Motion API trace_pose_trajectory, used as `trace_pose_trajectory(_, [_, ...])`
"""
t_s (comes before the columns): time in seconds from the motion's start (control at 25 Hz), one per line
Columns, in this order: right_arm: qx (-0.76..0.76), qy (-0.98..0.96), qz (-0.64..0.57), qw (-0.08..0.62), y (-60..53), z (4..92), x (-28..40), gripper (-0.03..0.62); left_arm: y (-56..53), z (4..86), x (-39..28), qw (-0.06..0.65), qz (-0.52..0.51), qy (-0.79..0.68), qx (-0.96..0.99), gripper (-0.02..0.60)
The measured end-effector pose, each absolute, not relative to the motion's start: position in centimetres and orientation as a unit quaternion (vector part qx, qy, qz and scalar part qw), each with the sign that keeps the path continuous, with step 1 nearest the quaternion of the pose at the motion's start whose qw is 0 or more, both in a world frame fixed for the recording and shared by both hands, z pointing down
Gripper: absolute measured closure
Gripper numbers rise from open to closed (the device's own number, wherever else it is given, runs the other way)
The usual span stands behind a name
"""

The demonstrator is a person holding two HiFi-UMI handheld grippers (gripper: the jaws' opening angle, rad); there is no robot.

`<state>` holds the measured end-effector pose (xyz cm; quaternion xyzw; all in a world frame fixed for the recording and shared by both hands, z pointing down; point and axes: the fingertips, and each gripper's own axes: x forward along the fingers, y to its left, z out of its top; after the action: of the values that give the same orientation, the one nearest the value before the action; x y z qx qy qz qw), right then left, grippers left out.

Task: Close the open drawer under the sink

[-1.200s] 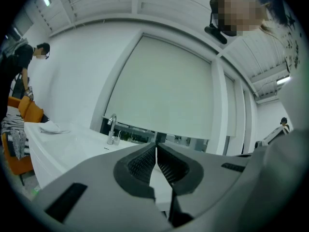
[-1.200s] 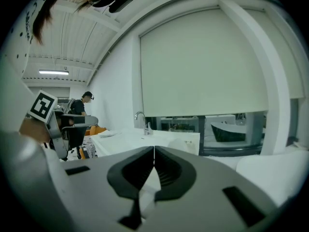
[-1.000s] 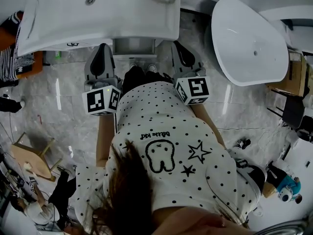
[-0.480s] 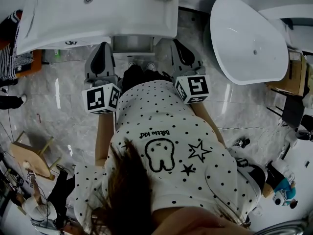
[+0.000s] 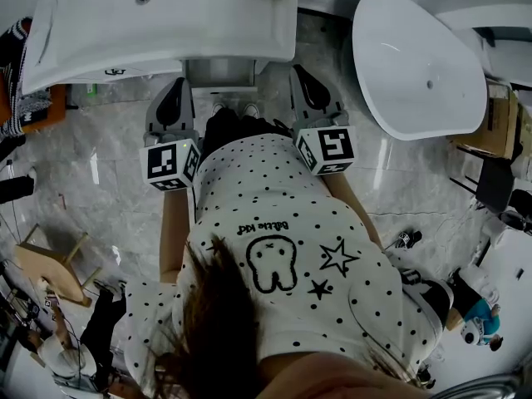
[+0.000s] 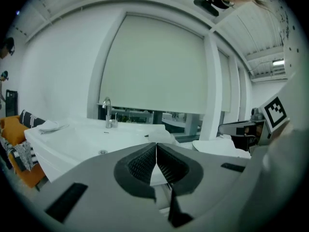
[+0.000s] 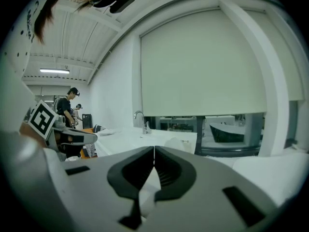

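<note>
The big white rectangular ceramic sink stretches ahead of and above both grippers, its front edge overhanging their noses, and the white oval bathtub sits well off to the right gripper's outer side, above the grey marble-patterned floor. Tucked under the sink's front edge is the task's thing, the pale box-shaped open drawer. It juts out in the gap between the two grippers, just inward of each and slightly ahead. The left gripper has its ribbed black pads pressed tip to tip with nothing caught between them. The basin and its chrome tap show beyond it. The right gripper is the same story: pads meeting at the tips, empty, pointing towards the sink edge. So the drawer is not yet touched, and the push is all to come. The first risk is that both grippers sit outside the drawer's front rather than squarely on it. A shove from one side only could skew the drawer on its runners and jam it part-way. The second is that narrow closed tips on a smooth panel could skid off sideways. The third is the overhanging sink rim just above, so lifting a gripper during the push could knock it against the ceramic. The drawer front barely shows in either gripper view, so aiming is mostly blind.
</note>
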<state>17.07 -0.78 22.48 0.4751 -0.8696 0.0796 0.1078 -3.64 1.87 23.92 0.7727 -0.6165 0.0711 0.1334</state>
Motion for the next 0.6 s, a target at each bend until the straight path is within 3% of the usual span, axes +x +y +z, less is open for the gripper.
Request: trace_pose_trajectory(0.6, [0.458, -0.869, 0.084, 0.165, -0.3, 24.7, 16.9, 0.580, 3.3, 38.8, -5.1, 0.294, 0.175, -0.584, 0.736, 0.569])
